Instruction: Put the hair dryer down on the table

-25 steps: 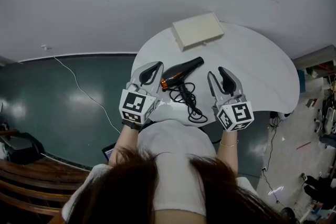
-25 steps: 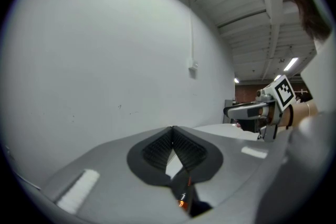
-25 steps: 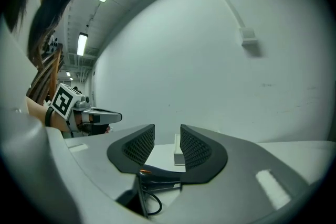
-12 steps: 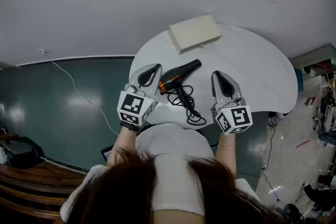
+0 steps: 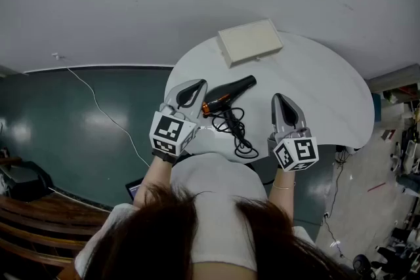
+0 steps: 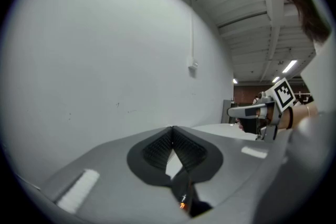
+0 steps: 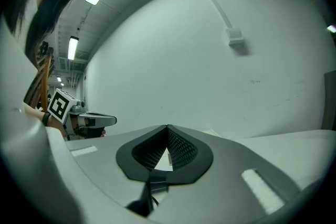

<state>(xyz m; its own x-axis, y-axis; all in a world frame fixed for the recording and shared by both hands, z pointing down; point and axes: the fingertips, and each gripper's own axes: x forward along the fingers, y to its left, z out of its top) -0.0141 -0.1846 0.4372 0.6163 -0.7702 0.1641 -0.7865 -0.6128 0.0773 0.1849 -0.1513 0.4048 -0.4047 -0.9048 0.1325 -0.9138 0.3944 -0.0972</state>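
A black hair dryer point(image 5: 226, 94) with an orange ring lies on its side on the round white table point(image 5: 321, 85). Its black cord point(image 5: 239, 133) is coiled toward the near edge. My left gripper point(image 5: 199, 84) hovers just left of the dryer's rear end, shut and empty, its tips meeting point(image 6: 172, 128). My right gripper point(image 5: 279, 98) sits to the right of the dryer and apart from it, shut with nothing held, tips together point(image 7: 167, 126). In the left gripper view, a dark piece of the dryer point(image 6: 185, 201) with an orange glint shows below the jaws.
A flat beige box point(image 5: 250, 41) lies at the table's far side, beyond the dryer. Dark green floor point(image 5: 85, 121) with a thin white cable point(image 5: 105, 116) runs to the left. A wall rises behind the table. The person's body is close against the near edge.
The right gripper's jaws have gone from wide open to shut, and it has drifted a little right, away from the dryer. The dryer and left gripper have stayed put.
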